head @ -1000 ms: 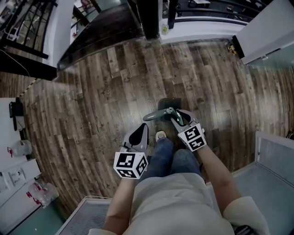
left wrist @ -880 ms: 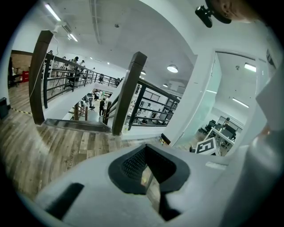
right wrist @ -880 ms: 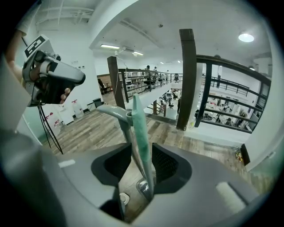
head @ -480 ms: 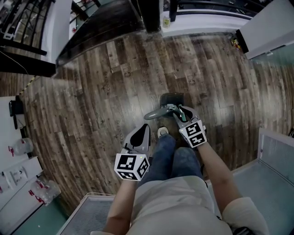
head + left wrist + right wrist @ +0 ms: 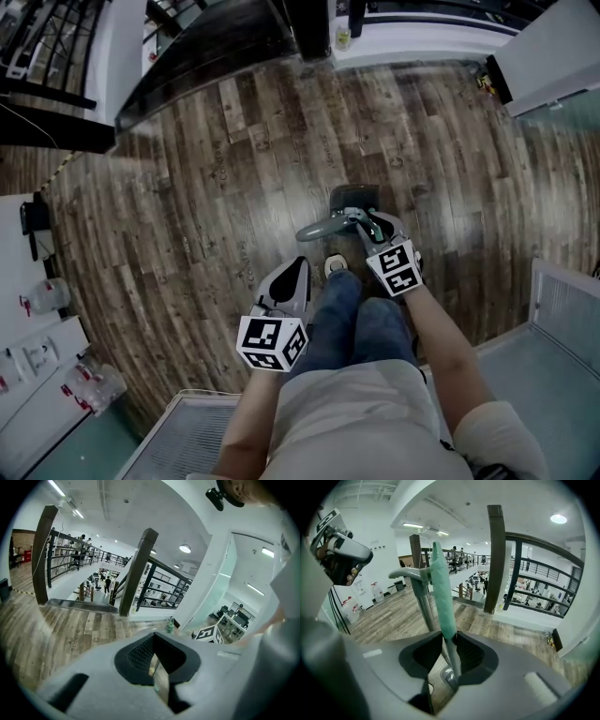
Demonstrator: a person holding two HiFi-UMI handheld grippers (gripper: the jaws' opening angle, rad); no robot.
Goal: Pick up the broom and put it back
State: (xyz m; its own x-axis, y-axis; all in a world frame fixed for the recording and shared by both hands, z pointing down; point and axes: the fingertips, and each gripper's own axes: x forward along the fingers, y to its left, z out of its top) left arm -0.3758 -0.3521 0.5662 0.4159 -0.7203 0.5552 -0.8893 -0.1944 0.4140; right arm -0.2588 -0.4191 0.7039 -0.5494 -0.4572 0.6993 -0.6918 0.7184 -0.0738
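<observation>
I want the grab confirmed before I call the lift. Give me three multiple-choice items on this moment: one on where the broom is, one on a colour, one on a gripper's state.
1. Where is the broom handle?
A. Flat on the floor.
B. Between the right gripper's fingers.
C. Leaning on a post.

2. What colour is the upper part of that handle?
A. Red.
B. Yellow.
C. Green.

3. What does the left gripper hold?
A. Nothing.
B. The broom.
C. A bottle.

Key:
1 B: in the right gripper view the fingers, which have just been closing, press on the handle.
2 C: the part rising out of the fingers is green.
3 A: the left gripper view shows nothing between its fingers.
</observation>
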